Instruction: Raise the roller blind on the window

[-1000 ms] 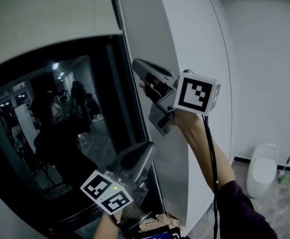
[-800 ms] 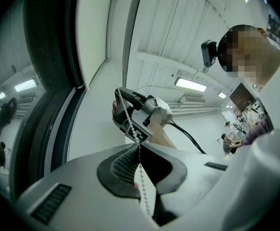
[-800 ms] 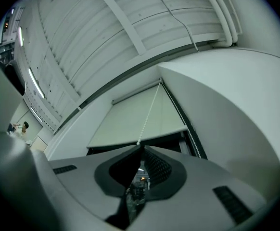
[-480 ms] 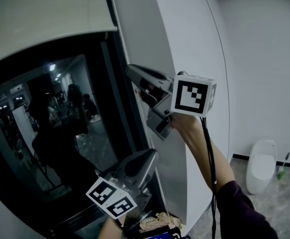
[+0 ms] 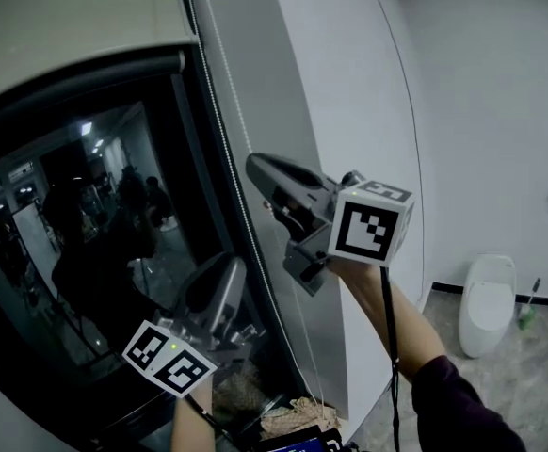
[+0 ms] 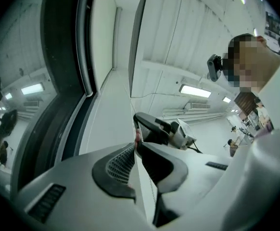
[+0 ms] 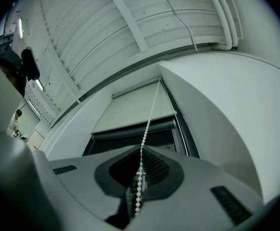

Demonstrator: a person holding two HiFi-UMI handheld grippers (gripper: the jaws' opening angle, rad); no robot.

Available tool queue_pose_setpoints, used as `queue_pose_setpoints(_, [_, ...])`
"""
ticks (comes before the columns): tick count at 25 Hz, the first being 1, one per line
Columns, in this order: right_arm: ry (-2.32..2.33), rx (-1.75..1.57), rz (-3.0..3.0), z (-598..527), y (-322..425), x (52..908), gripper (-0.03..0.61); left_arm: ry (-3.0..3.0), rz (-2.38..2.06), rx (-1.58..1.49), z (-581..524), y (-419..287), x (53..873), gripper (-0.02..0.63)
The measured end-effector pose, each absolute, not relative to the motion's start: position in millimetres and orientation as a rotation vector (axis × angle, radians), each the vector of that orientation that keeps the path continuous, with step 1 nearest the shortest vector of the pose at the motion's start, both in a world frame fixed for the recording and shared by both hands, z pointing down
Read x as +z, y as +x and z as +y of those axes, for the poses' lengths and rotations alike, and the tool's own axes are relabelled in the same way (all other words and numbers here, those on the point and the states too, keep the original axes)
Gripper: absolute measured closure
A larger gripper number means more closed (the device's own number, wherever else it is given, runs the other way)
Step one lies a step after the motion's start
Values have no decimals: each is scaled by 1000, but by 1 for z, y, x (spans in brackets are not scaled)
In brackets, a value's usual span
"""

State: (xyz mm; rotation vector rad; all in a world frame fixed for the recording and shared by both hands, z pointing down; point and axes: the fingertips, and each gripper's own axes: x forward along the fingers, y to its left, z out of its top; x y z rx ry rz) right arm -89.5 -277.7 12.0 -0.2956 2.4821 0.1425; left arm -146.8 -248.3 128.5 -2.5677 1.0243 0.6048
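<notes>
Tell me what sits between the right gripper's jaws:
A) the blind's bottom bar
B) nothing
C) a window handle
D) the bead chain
D: in the right gripper view the bead chain runs up toward the blind from between the shut jaws of the right gripper.
</notes>
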Motion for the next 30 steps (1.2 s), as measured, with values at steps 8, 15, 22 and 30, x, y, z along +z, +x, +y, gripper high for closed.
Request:
queue_pose_setpoints(8, [-328, 112, 2550, -280, -101, 97, 561, -2516, 1018, 583, -255, -137, 109, 594])
queue_pose_setpoints(15, [-540, 353, 2514, -277, -93, 98, 558, -2497, 1075, 560, -267, -136, 116, 594])
queue_pose_setpoints(22, [-714, 584, 2369, -272, -74, 101, 559, -2353, 1200, 461, -281, -137, 115, 595])
queue_pose_setpoints(30, [-763, 741, 2383, -261, -78, 94, 571, -2186, 1280, 413, -282, -127, 102, 595])
